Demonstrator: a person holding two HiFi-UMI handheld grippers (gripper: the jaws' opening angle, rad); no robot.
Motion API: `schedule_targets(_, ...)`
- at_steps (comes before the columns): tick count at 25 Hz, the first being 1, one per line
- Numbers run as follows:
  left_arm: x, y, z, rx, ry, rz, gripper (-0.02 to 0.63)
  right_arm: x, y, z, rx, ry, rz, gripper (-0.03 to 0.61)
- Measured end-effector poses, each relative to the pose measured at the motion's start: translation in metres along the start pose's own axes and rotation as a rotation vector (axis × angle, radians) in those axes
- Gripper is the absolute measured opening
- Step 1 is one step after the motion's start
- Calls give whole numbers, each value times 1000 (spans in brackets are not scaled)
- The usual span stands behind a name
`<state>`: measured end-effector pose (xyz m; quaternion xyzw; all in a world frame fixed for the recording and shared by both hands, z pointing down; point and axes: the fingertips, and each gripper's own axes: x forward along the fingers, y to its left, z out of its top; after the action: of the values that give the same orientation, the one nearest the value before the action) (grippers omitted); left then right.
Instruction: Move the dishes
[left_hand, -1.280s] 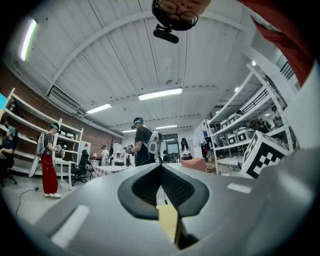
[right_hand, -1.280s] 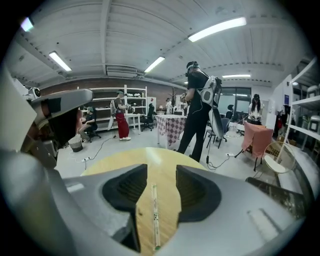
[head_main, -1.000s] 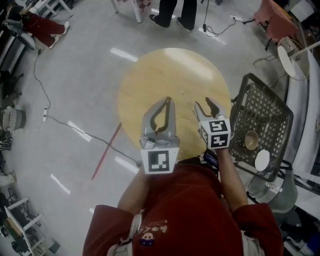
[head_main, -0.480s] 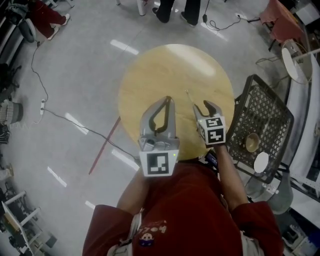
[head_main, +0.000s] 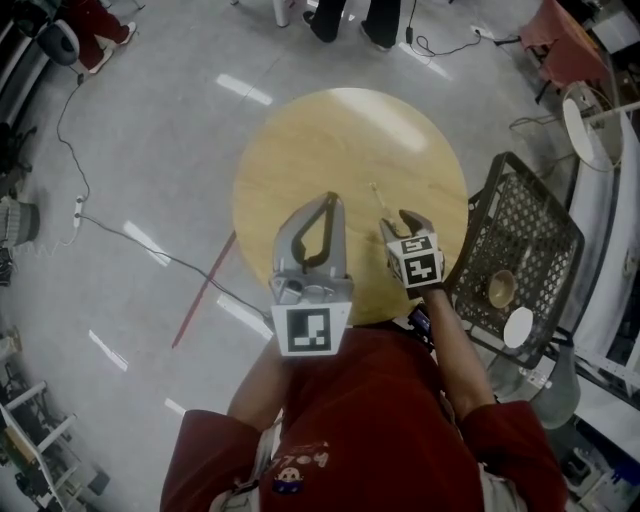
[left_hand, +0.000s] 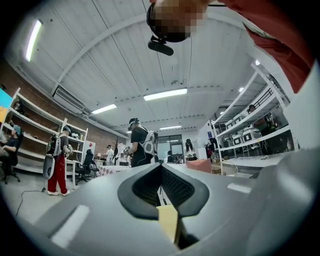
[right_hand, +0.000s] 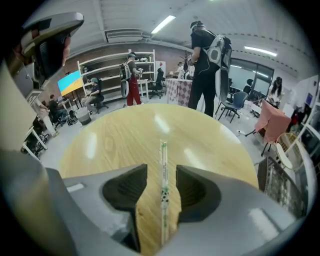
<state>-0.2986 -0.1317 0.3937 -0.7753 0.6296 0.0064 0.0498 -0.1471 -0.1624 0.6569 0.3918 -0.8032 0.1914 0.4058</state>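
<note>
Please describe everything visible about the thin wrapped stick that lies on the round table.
The wrapped stick is long, very thin and straight, in a pale wrapper with green print; it may be chopsticks. It lies flat on the round wooden table, pointing away from the person. The right tool has open jaws framing it; no contact shows.

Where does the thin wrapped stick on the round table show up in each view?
Head view: the thin wrapped stick lies on the round wooden table, just ahead of the right gripper.
Left gripper view: not in it.
Right gripper view: centre, running lengthwise between the open jaws.
Shared landmark: the round wooden table.
</note>
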Motion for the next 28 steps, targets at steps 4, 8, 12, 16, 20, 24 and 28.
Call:
schedule_targets(4,1,-3,-4,-6,11,-10,6,6,0,-10,16,42,9,168)
schedule_targets(8,3,-4,-5,-17,13,-14,6,15,-3,-21,26,66,14,168)
schedule_targets(12,4,-2,-9,-19,19,-16,6,19,-1,-26,32,81,25,169)
schedule_targets(16,4,1,-11,-43,14,-1,6,18,1,-26,69,68,40,169)
schedule_targets(20,6,-1,-11,-68,12,8,6,17,-1,-27,72,57,31,163)
schedule_targets(24,7,-5,-10,-49,8,-5,6,19,2,-27,62,41,30,144)
schedule_targets(28,7,-8,-9,-47,7,-14,6,21,5,-28,50,44,26,113)
